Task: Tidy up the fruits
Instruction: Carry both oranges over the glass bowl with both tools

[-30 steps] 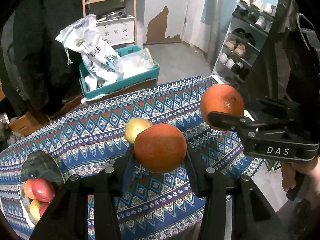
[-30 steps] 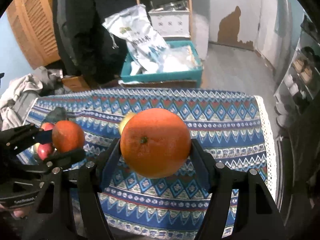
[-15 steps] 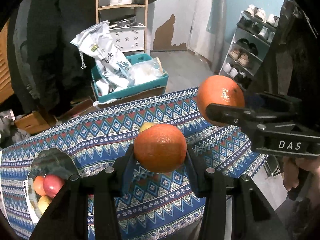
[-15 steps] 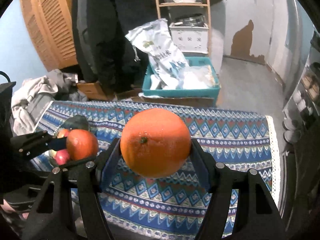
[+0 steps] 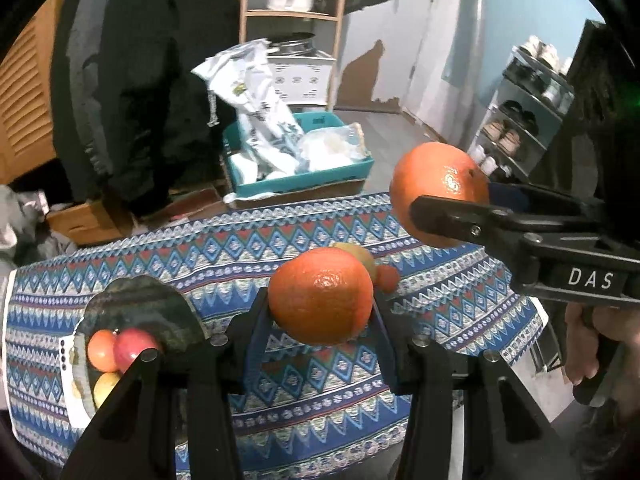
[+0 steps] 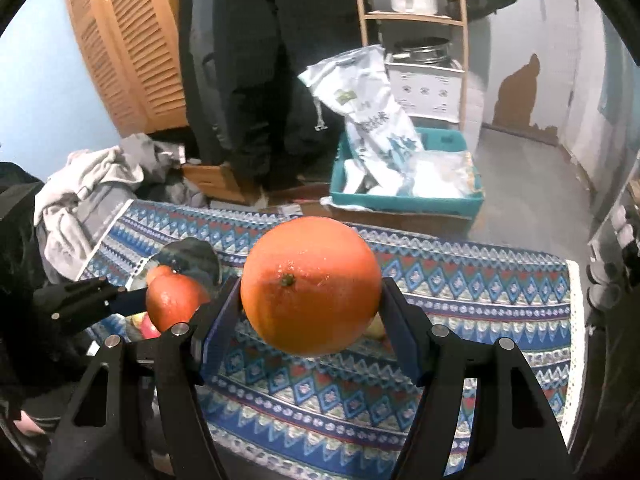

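- Low centre of the left wrist view: left gripper (image 5: 320,300) clamped on a small orange (image 5: 320,296), carried clear above the patterned cloth (image 5: 320,400).
- Centre of the right wrist view: right gripper (image 6: 312,292) pinching a larger orange (image 6: 311,285), also airborne.
- Lower left: dark plate (image 5: 140,308) already holding apples (image 5: 120,350), likely the drop point.
- Mid-frame: yellowish fruit (image 5: 358,254) left on the cloth.
- Beyond the table: teal crate (image 5: 300,178).
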Demonstrator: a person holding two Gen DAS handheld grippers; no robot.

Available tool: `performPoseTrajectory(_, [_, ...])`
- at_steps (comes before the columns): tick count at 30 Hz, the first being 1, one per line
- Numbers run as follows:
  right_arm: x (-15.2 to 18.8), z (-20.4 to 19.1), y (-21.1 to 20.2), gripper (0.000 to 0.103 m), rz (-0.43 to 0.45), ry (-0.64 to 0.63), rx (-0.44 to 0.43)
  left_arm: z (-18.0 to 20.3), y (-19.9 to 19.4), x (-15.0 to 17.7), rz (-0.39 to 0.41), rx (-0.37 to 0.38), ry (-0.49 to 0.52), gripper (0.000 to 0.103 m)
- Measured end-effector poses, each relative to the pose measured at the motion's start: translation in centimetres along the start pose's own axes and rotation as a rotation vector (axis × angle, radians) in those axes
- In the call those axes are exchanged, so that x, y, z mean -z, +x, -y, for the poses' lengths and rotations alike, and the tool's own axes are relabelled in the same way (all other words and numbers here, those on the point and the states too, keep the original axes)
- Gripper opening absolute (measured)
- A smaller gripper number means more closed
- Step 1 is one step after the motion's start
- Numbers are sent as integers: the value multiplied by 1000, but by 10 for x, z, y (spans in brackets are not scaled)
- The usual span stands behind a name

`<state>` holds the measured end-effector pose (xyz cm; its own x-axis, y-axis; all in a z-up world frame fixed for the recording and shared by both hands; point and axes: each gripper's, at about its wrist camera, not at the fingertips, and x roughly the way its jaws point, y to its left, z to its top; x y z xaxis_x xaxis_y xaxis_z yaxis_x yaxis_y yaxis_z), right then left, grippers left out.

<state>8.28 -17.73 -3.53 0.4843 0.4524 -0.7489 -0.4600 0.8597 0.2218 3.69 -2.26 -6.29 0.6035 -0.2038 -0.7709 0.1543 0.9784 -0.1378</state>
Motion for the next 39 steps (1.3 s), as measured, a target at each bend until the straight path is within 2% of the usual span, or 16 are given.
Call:
performPoseTrajectory(18, [-20, -60, 56, 69, -66, -49, -80, -88, -3, 12, -12, -69, -167, 48])
performPoseTrajectory(39, [-13, -116, 146, 69, -223, -67, -164, -187, 21, 48, -119, -152, -354, 48])
